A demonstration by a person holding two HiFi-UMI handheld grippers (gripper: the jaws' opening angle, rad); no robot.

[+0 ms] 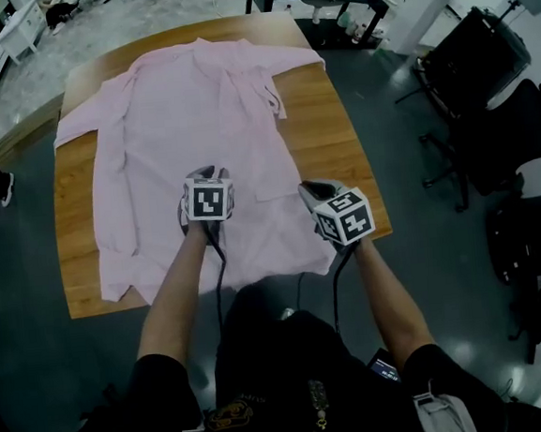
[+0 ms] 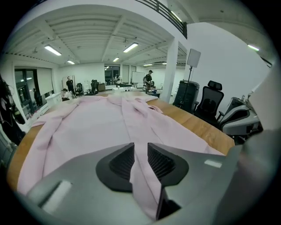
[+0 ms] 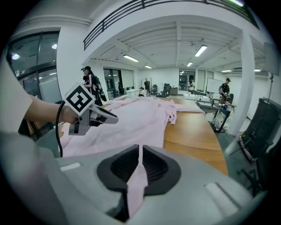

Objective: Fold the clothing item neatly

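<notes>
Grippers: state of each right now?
Left gripper: open, jaws apart, a fold of the pale pink fabric shirt between them, apparently not pinched.
Right gripper: shut on a thin fold of the shirt.

**Q:** Item and condition?
**A:** One pale pink long-sleeved shirt (image 1: 196,123), spread flat on the wooden counter (image 1: 340,148).

**Q:** Orientation?
**A:** Collar (image 1: 201,45) at the far edge, hem (image 1: 256,268) at the near edge. One sleeve (image 1: 111,224) lies along the left edge.

**Q:** Hem state?
**A:** One fold is pinched in the right gripper (image 3: 139,151). Another fold passes between the parted jaws of the left gripper (image 2: 140,154).
</notes>
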